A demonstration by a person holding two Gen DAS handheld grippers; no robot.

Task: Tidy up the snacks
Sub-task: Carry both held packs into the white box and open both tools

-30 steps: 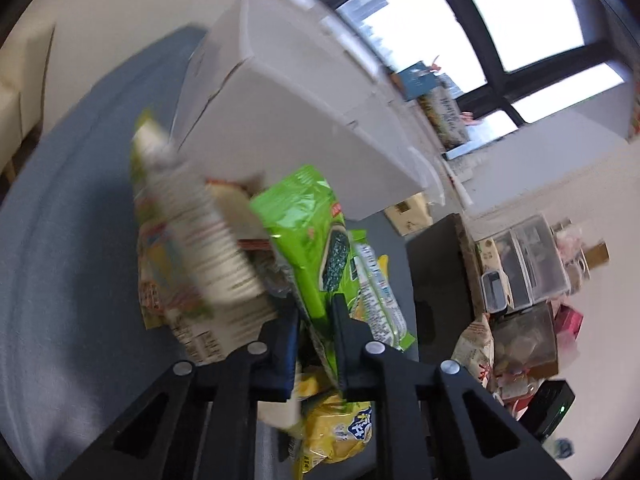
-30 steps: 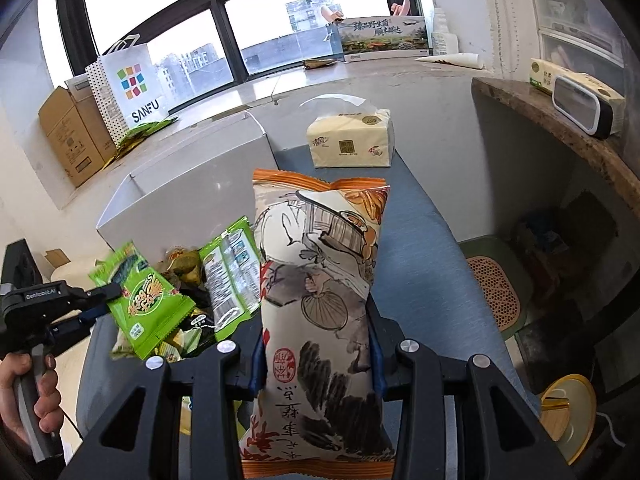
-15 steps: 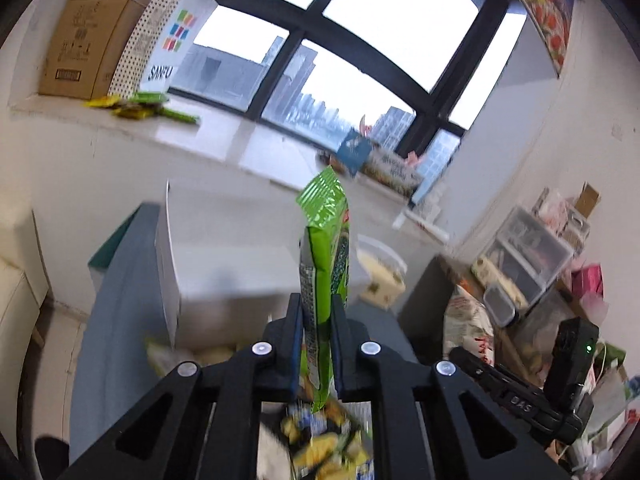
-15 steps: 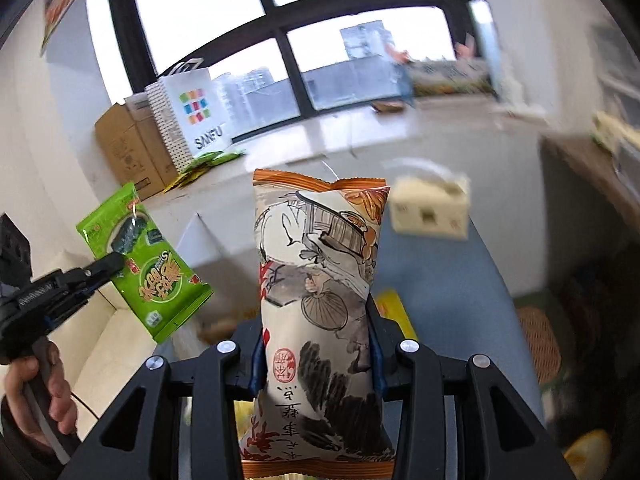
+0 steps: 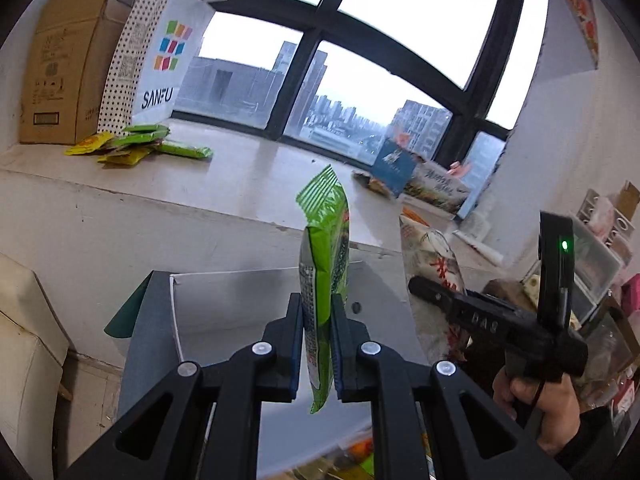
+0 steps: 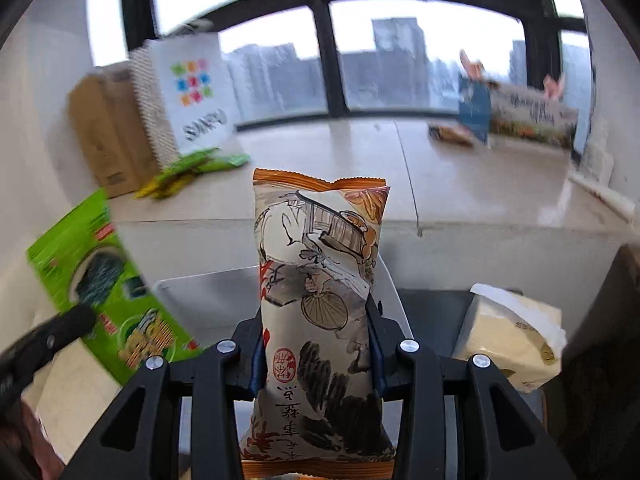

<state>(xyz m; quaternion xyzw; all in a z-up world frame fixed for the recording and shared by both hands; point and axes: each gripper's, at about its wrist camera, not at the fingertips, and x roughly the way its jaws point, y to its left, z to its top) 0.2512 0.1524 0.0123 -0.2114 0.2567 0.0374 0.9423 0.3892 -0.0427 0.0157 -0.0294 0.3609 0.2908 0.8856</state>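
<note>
left tool [image 5: 316,328] clamping green packet [image 5: 324,264]

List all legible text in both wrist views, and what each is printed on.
"SANFU": white shopping bag on the windowsill; blurred in the right wrist view.
"DAS": side of the right gripper, seen from the left wrist camera.
Orange-trimmed snack bag in the right gripper: Chinese characters, upside down, not reliably readable.
Green snack packet in the left gripper: print too small or blurred.
Cardboard box: labels too small.

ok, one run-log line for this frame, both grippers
left gripper: shut on green snack pack | right gripper: shut on orange-trimmed snack bag | both held above white box | sorted packs on windowsill
</note>
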